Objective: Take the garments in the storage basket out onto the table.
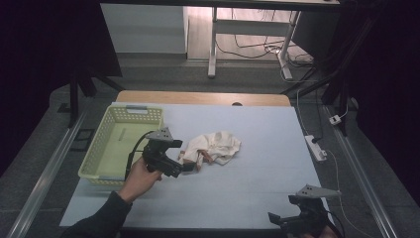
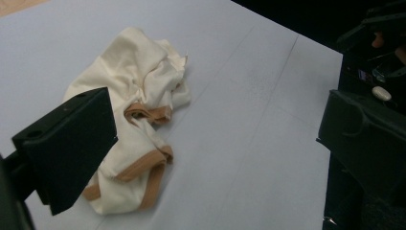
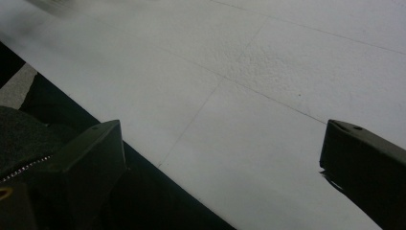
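Nearest the high camera, at the bottom right edge: right tool, black, grey three-cornered plate on top, held low over the near right corner of the tabletop, well apart from everything else. Jaws spread wide in its own view, nothing between them but bare pale blue surface, with the tabletop's near edge running diagonally below the left jaw. Farther in and to the left: left tool, gripped by a hand coming out of a dark sleeve, pointing right toward a crumpled cream garment with tan-brown trimmed edges. Jaws wide apart here too, holding nothing; in the left gripper view, left jaw in front of the near end of the garment, right jaw off to the side over the bare surface. Touching or just short of the cloth: cannot tell. Garment bunched in a loose heap near the middle of the tabletop, trimmed openings turned toward the left tool. Left of the heap, beside the hand: pale yellow plastic laundry basket with latticed walls, standing along the left edge of the tabletop. Beyond the right edge, on the floor: white power strip with a trailing cable.
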Demonstrator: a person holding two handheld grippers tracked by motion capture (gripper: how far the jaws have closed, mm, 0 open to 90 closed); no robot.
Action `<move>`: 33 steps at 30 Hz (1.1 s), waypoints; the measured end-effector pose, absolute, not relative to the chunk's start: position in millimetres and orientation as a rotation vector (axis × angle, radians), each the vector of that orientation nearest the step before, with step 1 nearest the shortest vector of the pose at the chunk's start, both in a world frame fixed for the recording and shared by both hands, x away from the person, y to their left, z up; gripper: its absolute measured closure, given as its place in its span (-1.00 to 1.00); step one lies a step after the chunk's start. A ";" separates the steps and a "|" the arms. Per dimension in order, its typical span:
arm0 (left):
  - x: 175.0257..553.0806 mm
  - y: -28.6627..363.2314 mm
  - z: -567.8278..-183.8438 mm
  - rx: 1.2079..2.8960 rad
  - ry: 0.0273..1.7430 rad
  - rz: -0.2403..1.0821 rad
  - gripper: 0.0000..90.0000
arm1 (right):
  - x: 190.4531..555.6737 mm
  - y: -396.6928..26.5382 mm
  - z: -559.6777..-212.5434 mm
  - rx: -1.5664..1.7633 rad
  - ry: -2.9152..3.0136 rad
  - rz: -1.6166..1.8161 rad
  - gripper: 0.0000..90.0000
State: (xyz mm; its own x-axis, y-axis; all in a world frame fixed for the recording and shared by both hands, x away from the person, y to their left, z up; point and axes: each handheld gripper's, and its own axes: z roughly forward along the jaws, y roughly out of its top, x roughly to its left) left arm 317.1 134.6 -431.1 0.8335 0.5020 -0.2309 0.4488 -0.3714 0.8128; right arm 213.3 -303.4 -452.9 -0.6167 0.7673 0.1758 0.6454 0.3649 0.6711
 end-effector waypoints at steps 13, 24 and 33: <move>293.2 170.1 -430.5 1.966 0.761 0.077 -1.00 | 213.0 -302.4 -452.8 1.273 2.456 1.083 -0.96; 274.4 195.4 -435.7 1.957 0.810 0.099 -1.00 | 212.7 -301.6 -452.9 1.268 2.458 1.079 -0.96; 251.1 226.3 -443.2 1.922 0.878 0.118 -1.00 | 212.5 -301.4 -452.7 1.268 2.456 1.077 -0.96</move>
State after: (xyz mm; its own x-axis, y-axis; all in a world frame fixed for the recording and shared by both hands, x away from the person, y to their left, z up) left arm 251.1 226.3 -443.2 0.7336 0.6201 -0.2780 0.5250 -0.2574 0.8113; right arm 212.5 -301.4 -452.7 -0.6223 0.7656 0.1635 0.6389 0.3760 0.6712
